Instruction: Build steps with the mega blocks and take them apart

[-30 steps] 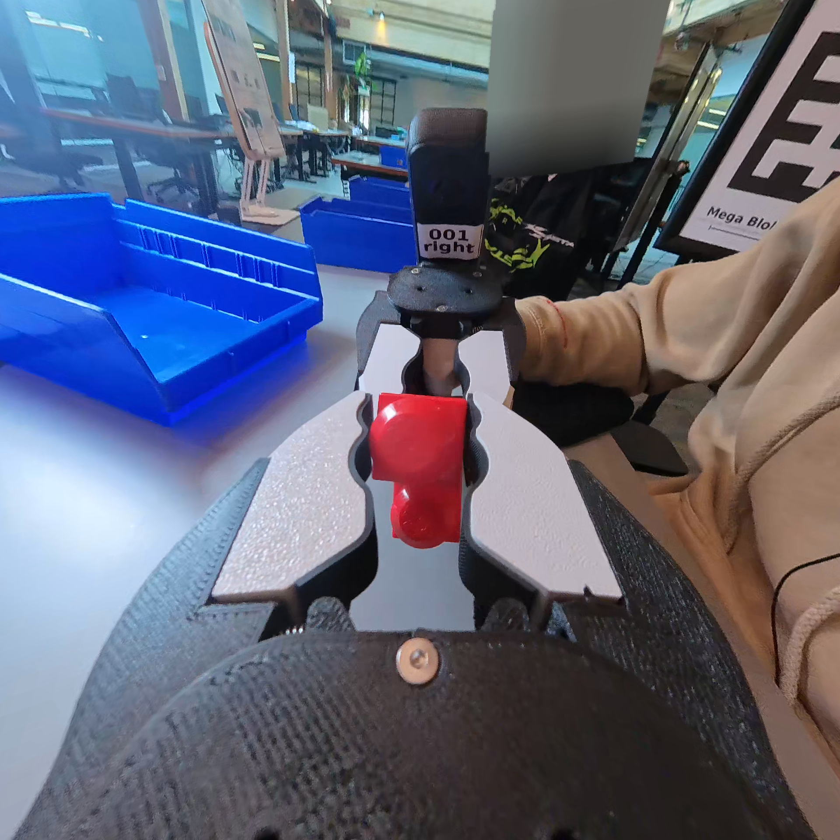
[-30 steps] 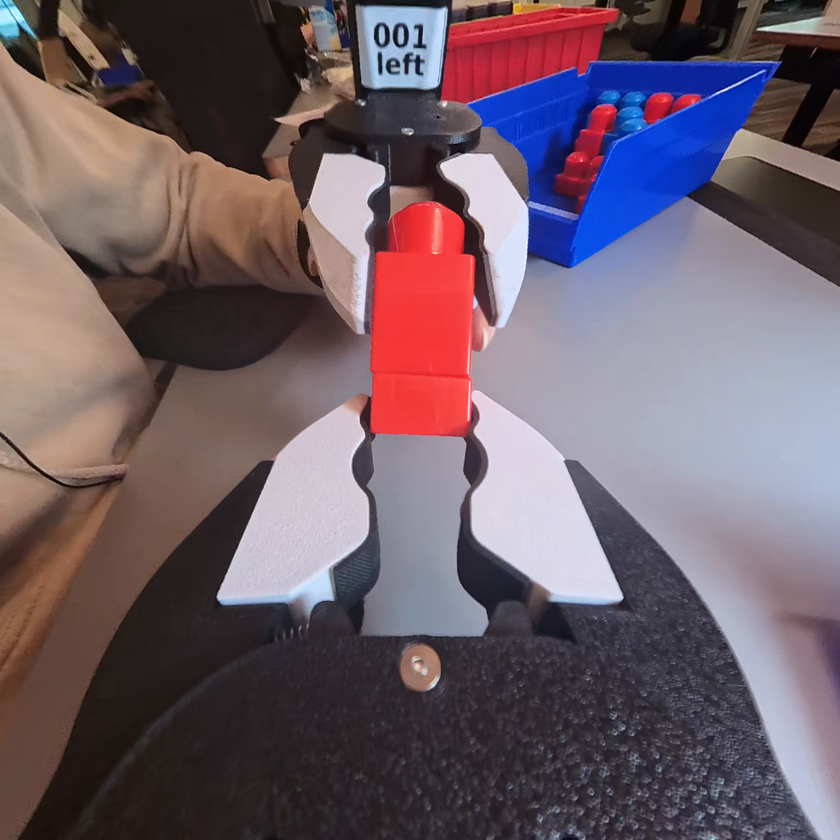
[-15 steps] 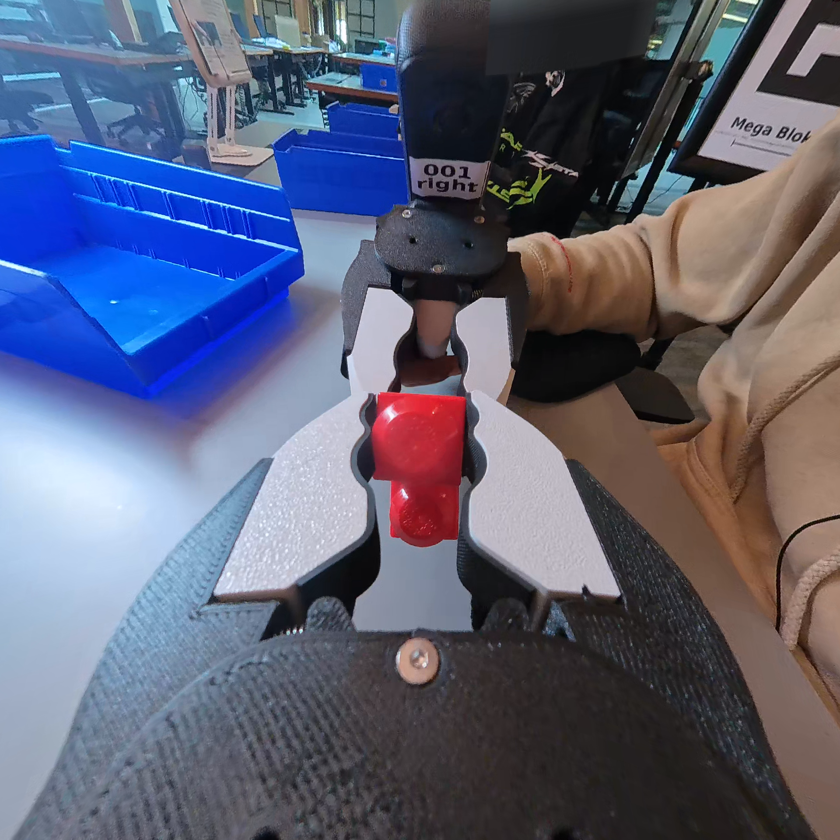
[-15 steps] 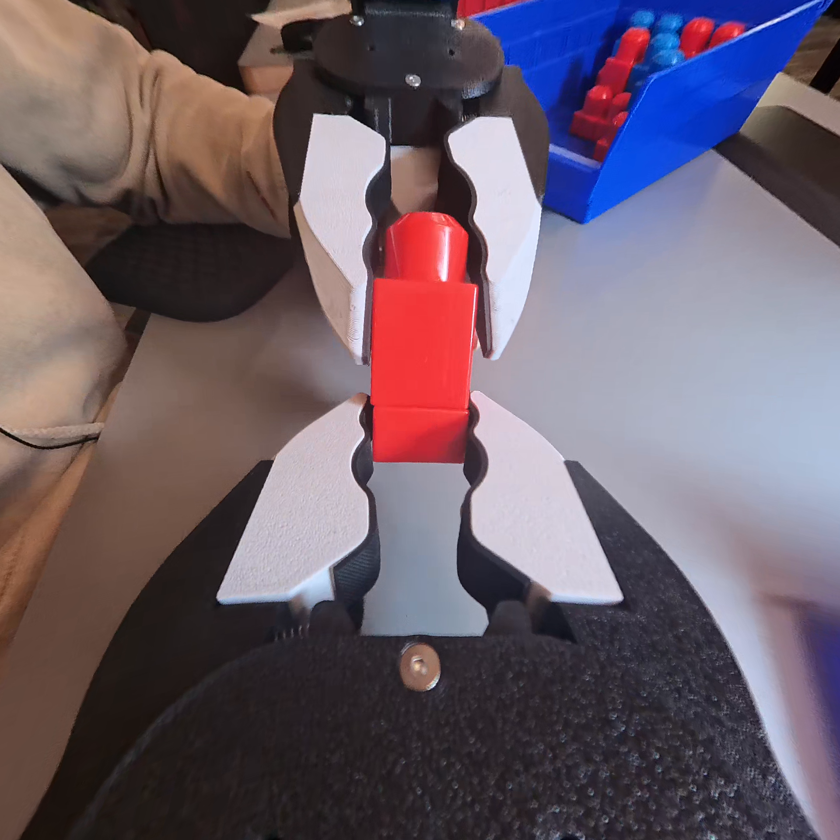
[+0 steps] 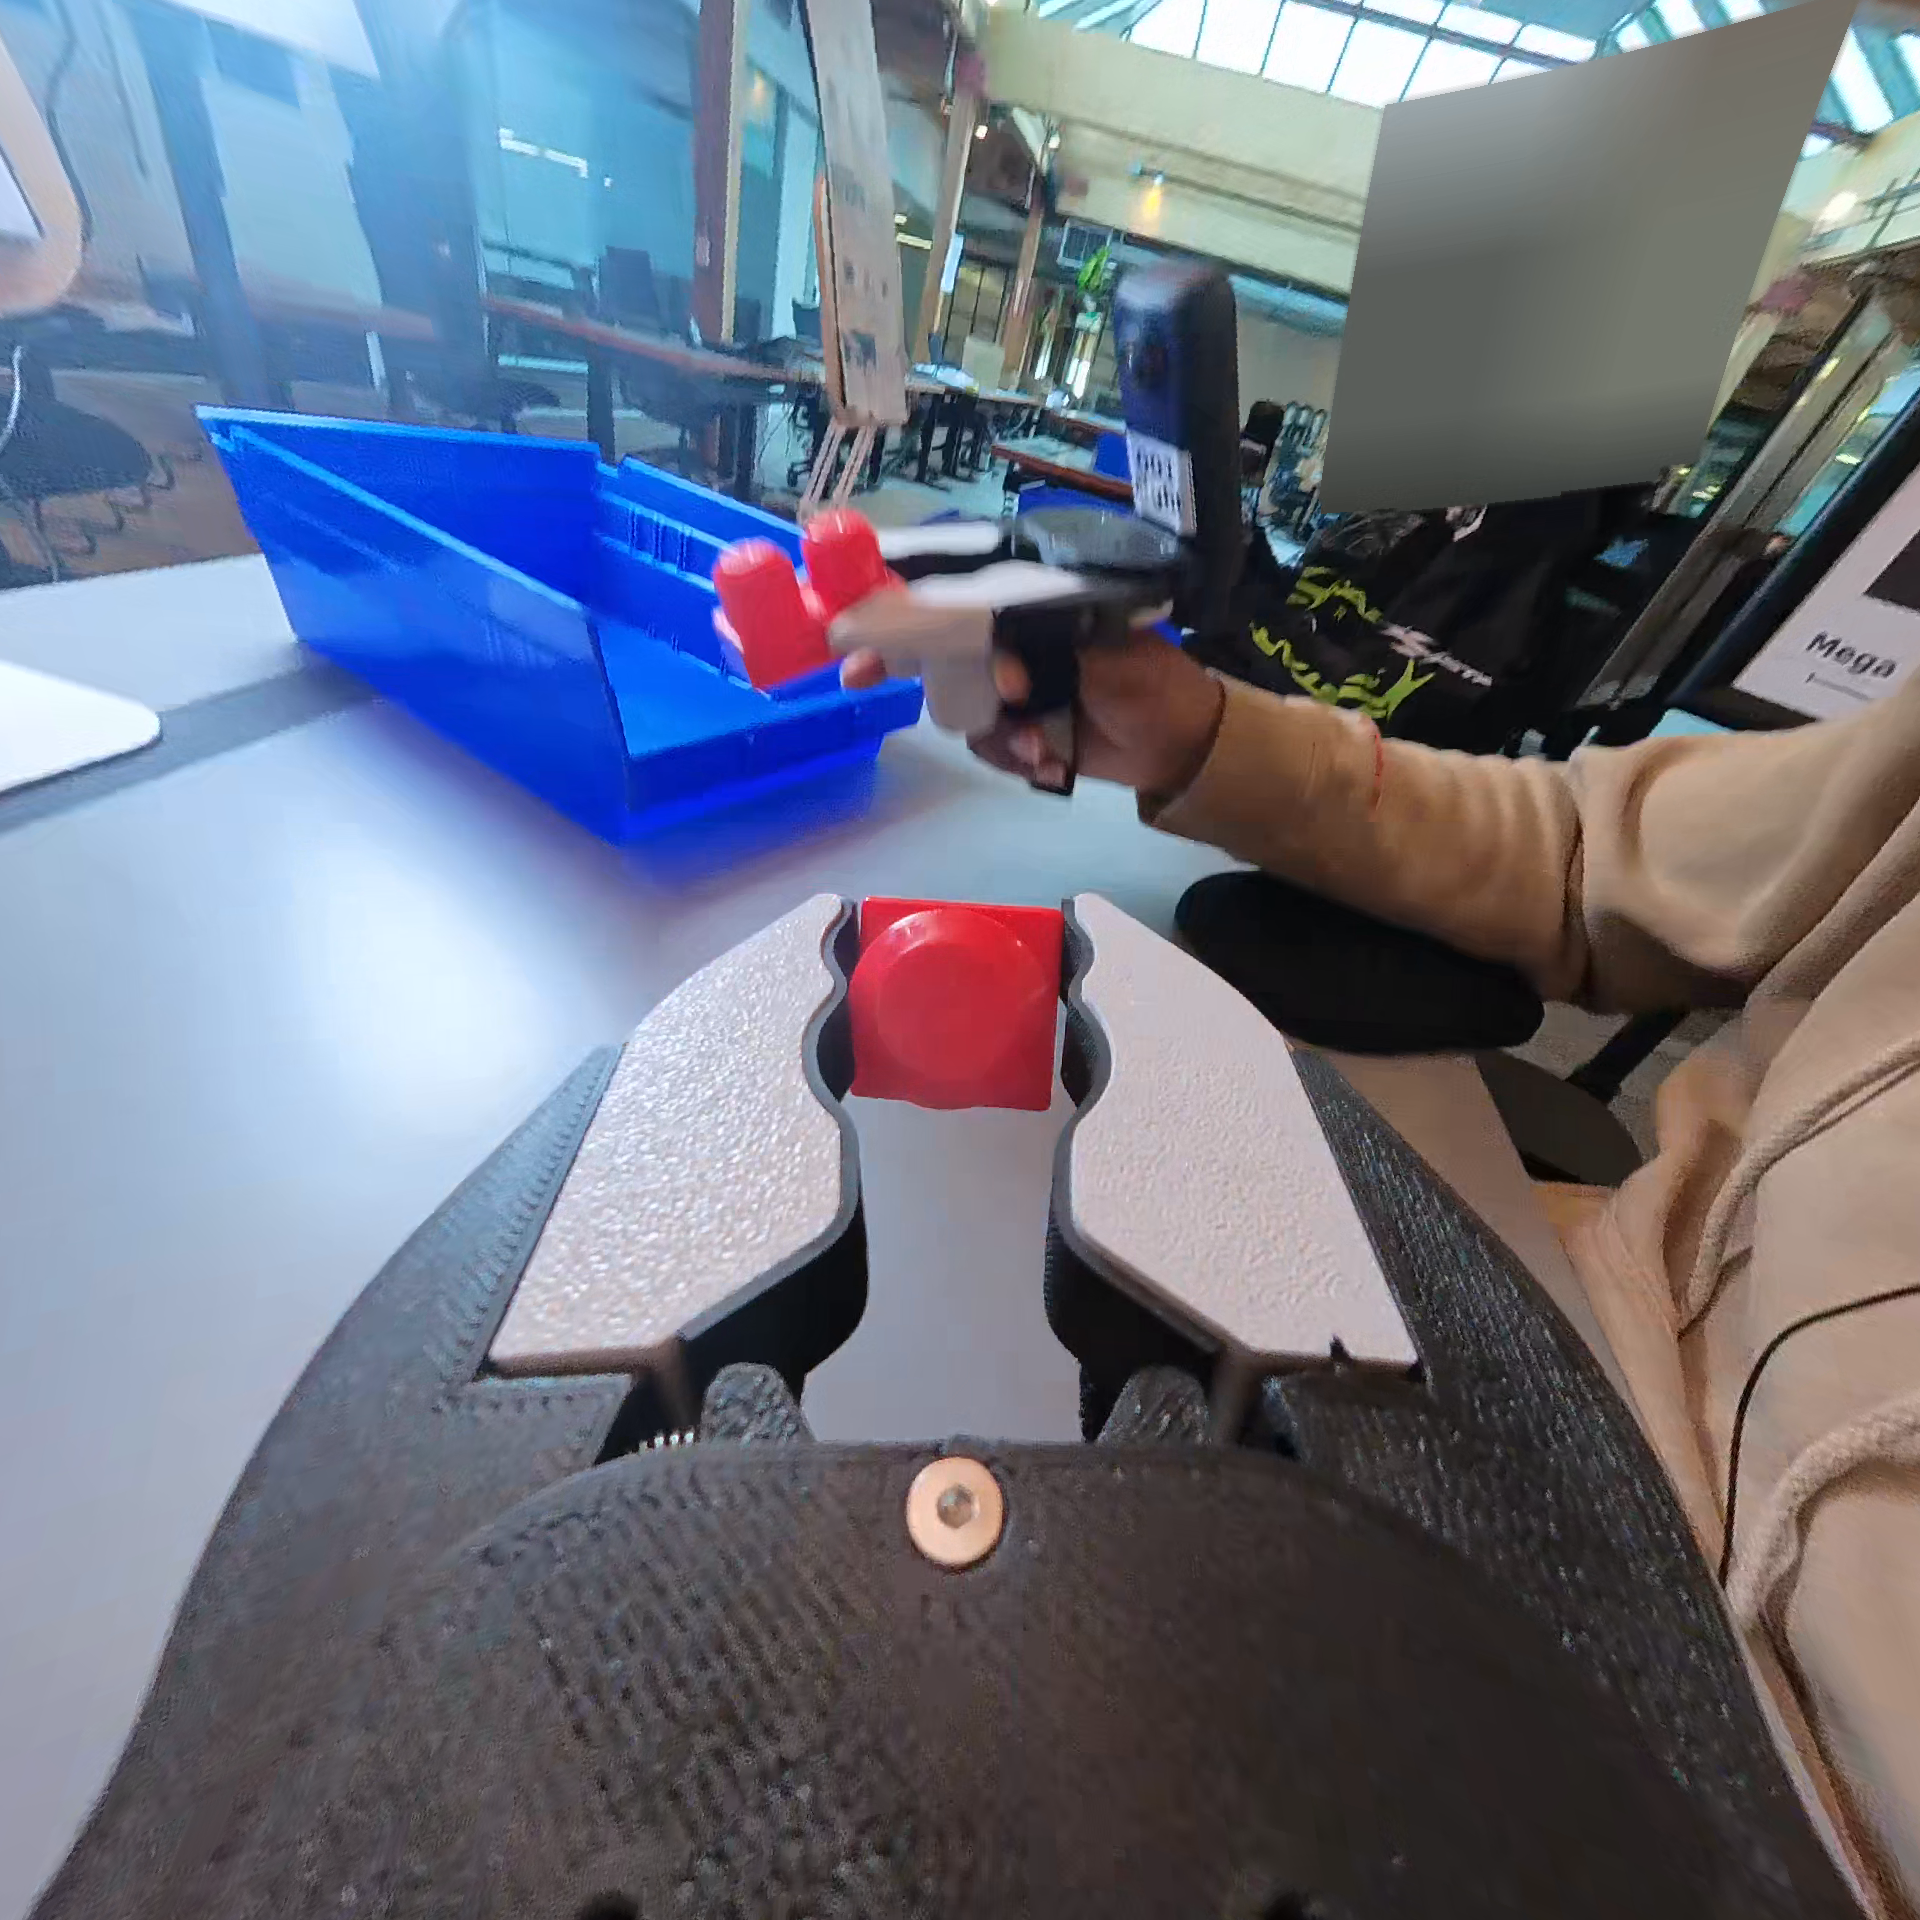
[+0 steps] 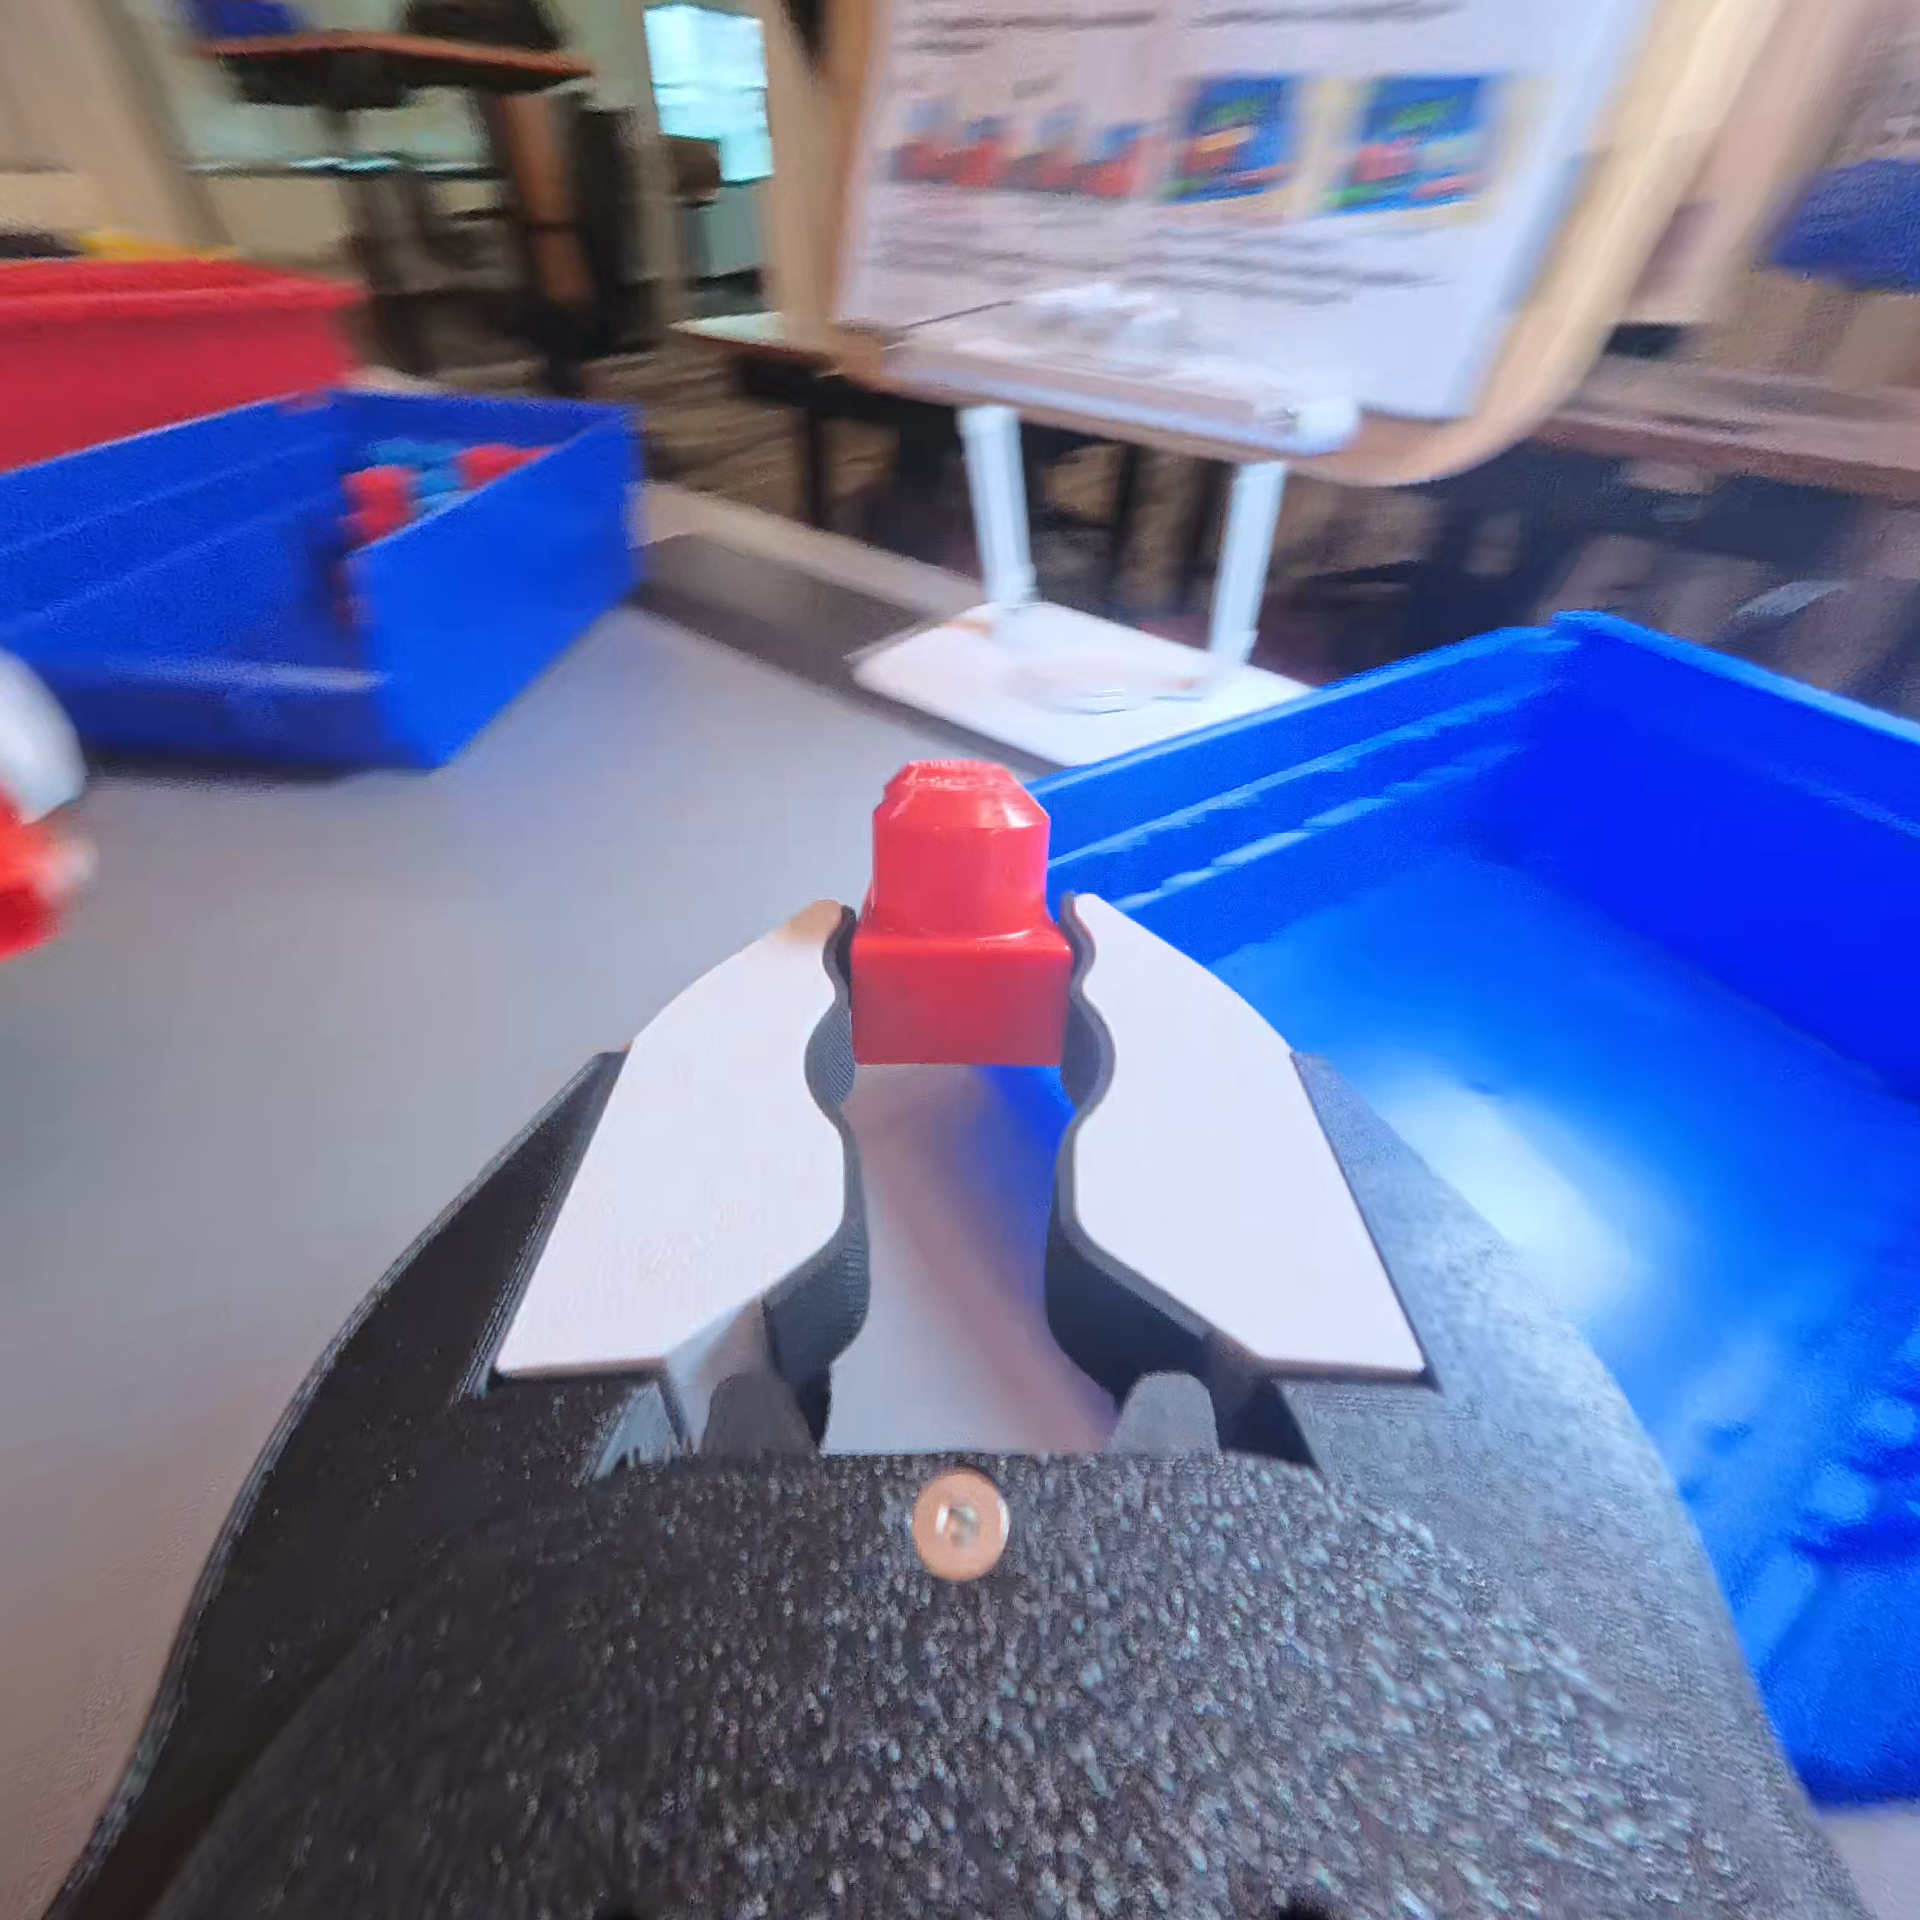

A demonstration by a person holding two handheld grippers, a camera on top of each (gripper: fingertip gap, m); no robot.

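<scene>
Two hand-held grippers work apart over a grey table (image 5: 312, 1039); the left gripper (image 5: 954, 966) is clamped near its fingertips on a single red block (image 5: 951, 1013), whose round stud faces the camera, the block wedged between the two white fingers (image 5: 717, 1122) with a narrow gap behind it; the right gripper (image 6: 958, 971) is likewise closed on a two-stud red block (image 6: 958, 935), pinched at its square base with one stud standing up beyond the tips; in the left wrist view the same right gripper (image 5: 883, 608) appears farther off, held level by a hand (image 5: 1101, 717) in a beige sleeve (image 5: 1455, 831), its block (image 5: 790, 613) showing two studs and hanging in the air in front of a blue bin (image 5: 468, 582); that bin (image 6: 1558, 935) lies just to the right of the right gripper's fingers in its own view, which is blurred; whether the block is over the bin's rim or just short of it cannot be told; a second blue bin (image 6: 468, 623) sits well apart at the far left of the table with red and blue blocks (image 6: 416, 488) inside; a red bin (image 6: 156, 343) stands behind it; a tilted instruction board (image 6: 1195, 208) on a white stand (image 6: 1039, 665) rises at the table's far edge.
</scene>
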